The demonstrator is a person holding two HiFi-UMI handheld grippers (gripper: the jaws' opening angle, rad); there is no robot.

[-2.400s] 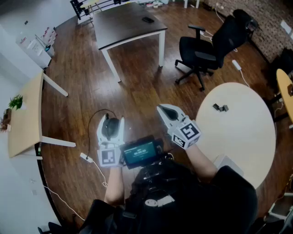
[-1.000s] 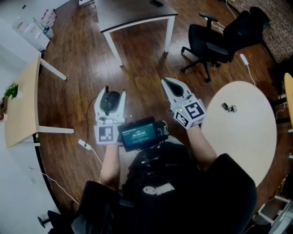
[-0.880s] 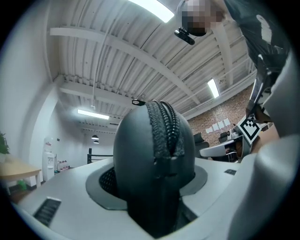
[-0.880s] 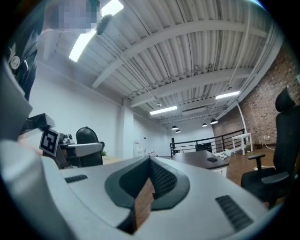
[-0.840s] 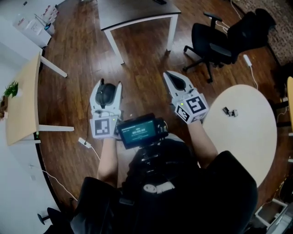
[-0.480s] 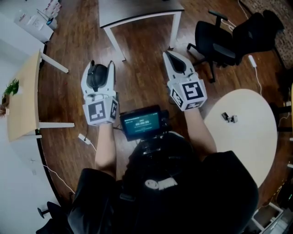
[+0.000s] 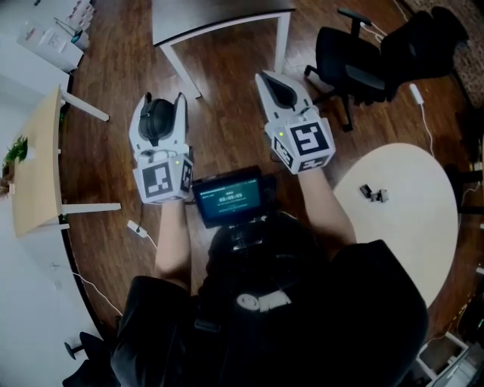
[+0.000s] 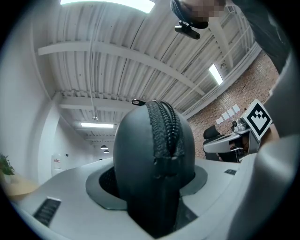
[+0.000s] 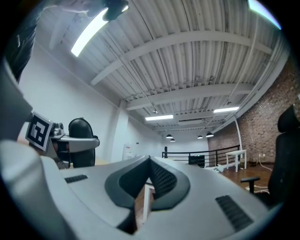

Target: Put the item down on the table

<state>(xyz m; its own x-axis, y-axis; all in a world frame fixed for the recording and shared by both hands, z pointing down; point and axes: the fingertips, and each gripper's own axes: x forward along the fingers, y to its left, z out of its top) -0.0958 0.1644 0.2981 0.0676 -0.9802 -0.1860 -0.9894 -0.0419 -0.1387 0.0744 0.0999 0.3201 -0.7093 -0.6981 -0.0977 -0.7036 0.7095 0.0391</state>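
The dark grey, rounded, zip-edged case is held in the air by the left claw, whose jaws are spread wide and pressed against its two sides; in the left gripper view the zip is seen running over the top of the case, facing the camera. The right claw is held level beside it at the right, its jaws drawn together with nothing between them. Only the dark plank floor lies beneath the case, so no surface has yet been reached. A dark-topped rectangular surface with white legs stands far ahead, a round cream surface lies near at the right, and a pale wooden surface at the left; which one is meant cannot be told. For the step to be done well, the case should first be carried fully over bare tabletop, away from the small dark items if the round one is chosen. It should then be lowered until it rests, and the grip released only after that.
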